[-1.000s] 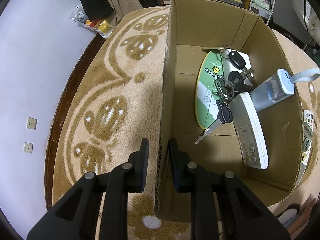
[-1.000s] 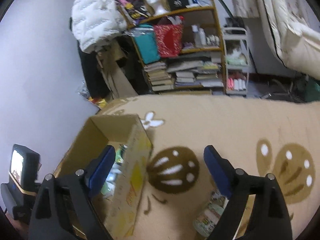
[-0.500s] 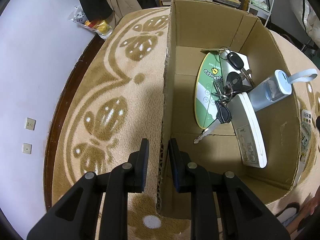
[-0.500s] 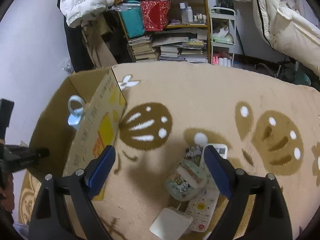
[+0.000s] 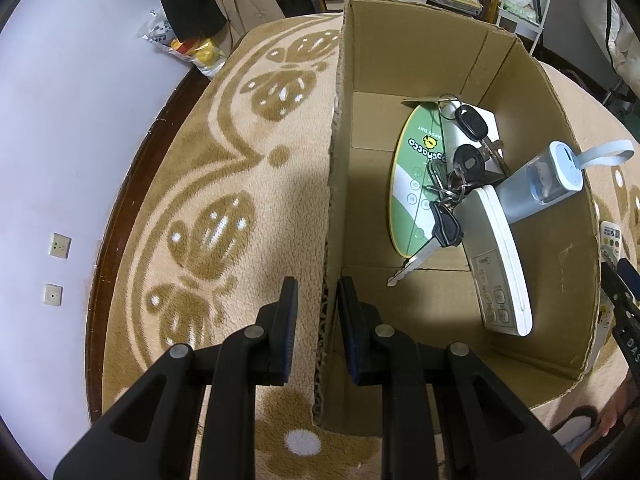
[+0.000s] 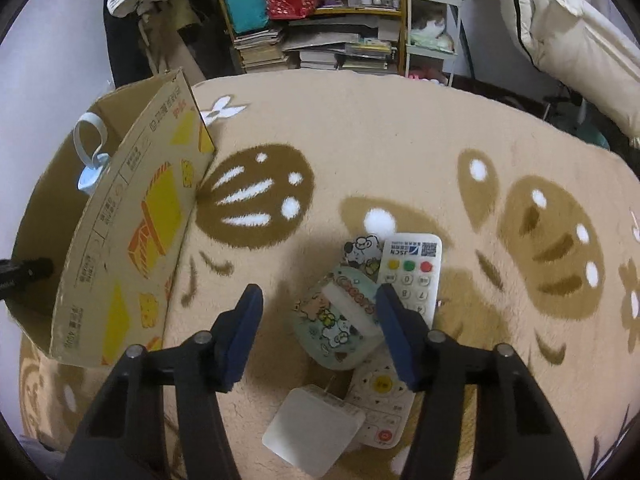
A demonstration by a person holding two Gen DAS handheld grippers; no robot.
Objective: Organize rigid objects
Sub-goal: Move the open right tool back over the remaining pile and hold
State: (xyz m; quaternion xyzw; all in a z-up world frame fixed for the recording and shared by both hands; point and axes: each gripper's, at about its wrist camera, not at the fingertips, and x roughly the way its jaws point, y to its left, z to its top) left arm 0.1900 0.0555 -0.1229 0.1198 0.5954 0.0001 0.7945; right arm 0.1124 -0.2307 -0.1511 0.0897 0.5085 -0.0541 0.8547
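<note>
Cartoon case (image 6: 336,326) btwn right tool (image 6: 320,312) pads

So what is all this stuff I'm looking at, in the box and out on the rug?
cardboard box: one, brown, on the rug
keys: one bunch, black-headed, in the box
oval board: one, green and white, in the box
bottle: one, pale blue, in the box
white remote: one, in the box
button remote: one, white, on the rug
cartoon case: one, green, on that remote
square block: one, white, on the rug
left gripper: black, astride the box wall
right gripper: black, open over the case
</note>
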